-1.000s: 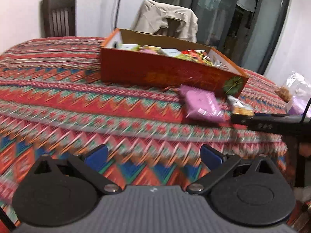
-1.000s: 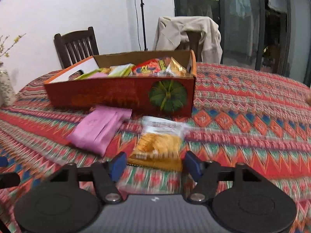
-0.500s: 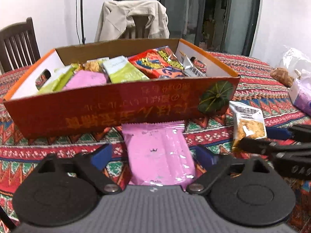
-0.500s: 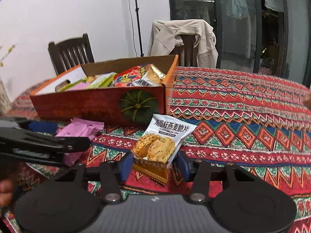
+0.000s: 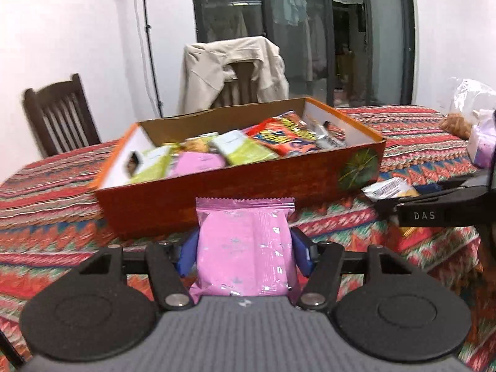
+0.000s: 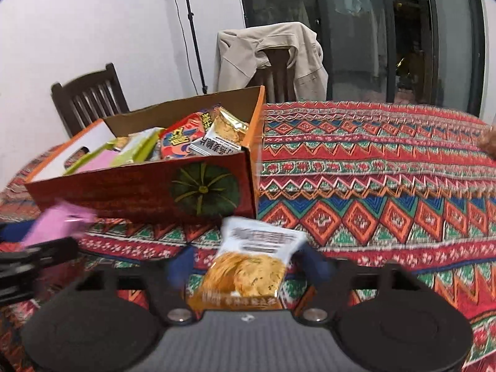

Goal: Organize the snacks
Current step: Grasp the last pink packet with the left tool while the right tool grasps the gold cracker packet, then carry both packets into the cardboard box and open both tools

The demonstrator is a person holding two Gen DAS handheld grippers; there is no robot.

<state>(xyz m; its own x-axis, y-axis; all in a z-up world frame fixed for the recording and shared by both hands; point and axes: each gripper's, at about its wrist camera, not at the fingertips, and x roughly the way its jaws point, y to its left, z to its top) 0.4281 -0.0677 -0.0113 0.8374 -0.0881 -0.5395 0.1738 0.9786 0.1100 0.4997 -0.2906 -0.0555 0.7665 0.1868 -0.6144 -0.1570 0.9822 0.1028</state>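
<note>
Zigzag-woven tablecloth (image 5: 55,204) under left claw (image 5: 245,252) clenched on pink packet (image 5: 245,254), right claw (image 6: 248,263) on oat-crisp packet (image 6: 251,266).

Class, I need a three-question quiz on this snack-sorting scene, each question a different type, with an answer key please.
1. True or false: the left gripper grips a pink packet.
2. The packet between the right gripper's pads is: A green, B white and orange, C blue.
3. Fill in: the picture on the front of the cardboard box shows a green ______.

Key: 1 true; 2 B, the white and orange packet; 3 pumpkin.
</note>
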